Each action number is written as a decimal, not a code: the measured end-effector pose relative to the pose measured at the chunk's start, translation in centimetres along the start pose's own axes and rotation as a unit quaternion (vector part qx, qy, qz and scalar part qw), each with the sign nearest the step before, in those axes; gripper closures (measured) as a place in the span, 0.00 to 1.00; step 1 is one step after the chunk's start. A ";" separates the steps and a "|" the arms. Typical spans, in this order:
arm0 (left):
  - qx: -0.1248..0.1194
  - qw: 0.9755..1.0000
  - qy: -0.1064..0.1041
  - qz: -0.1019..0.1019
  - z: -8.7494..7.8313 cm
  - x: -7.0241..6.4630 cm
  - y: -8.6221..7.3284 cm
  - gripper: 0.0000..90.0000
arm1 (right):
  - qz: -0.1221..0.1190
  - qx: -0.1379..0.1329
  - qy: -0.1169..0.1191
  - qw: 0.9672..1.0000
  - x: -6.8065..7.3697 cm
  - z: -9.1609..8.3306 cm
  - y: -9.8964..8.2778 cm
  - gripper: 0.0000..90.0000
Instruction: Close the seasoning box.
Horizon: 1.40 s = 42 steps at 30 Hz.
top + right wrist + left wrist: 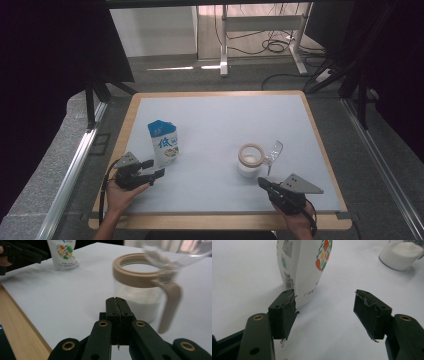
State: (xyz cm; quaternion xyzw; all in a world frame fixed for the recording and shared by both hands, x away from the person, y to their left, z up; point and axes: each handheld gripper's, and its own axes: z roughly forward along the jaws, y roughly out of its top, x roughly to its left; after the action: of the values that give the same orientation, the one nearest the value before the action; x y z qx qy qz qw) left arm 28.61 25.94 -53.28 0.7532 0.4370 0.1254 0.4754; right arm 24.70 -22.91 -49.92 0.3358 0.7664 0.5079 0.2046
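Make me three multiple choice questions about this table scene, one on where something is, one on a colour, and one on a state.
1. Where does the pouch stand?
A. just ahead of the left gripper
B. beside the right gripper
C. at the table's far edge

2. What colour is the rim of the jar?
A. red
B. beige
C. black

3. How do the right gripper's jaws stand?
A. wide open
B. closed on the jar's handle
C. shut together with nothing between them

Answers:
1 A, the left gripper view shows the pouch right past one jaw.
2 B, the right gripper view shows a beige ring and latch on the clear jar of white powder.
3 C, the two black jaws meet in the right gripper view, short of the jar.
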 end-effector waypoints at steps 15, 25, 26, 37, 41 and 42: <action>0.003 1.000 -0.001 0.003 0.2 -0.2 0.1 0.38 | 0.036 -0.030 -0.064 0.997 -3.1 -1.4 0.6 1.00; 0.002 1.000 -0.002 0.005 0.1 -0.2 0.2 0.38 | 0.044 -0.057 -0.085 0.994 -3.9 -1.2 2.1 1.00; 0.002 1.000 -0.002 0.005 0.1 -0.2 0.2 0.38 | 0.044 -0.057 -0.085 0.994 -3.9 -1.2 2.1 1.00; 0.007 1.000 -0.005 0.008 0.2 -0.4 0.1 0.38 | 0.046 -0.073 -0.091 0.992 -4.0 -1.4 3.2 1.00; 0.009 1.000 -0.006 0.008 0.3 -0.4 0.1 0.38 | 0.041 -0.075 -0.088 0.992 -3.7 -1.1 3.6 1.00; 0.009 1.000 -0.007 0.009 0.3 -0.4 0.1 0.38 | 0.040 -0.075 -0.087 0.993 -3.6 -1.0 3.7 1.00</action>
State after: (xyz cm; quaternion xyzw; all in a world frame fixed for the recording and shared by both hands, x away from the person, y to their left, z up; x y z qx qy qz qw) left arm 28.61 25.46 -53.27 0.7621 0.4284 0.1206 0.4703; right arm 27.66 -25.21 -46.23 0.3931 0.6916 0.5402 0.2745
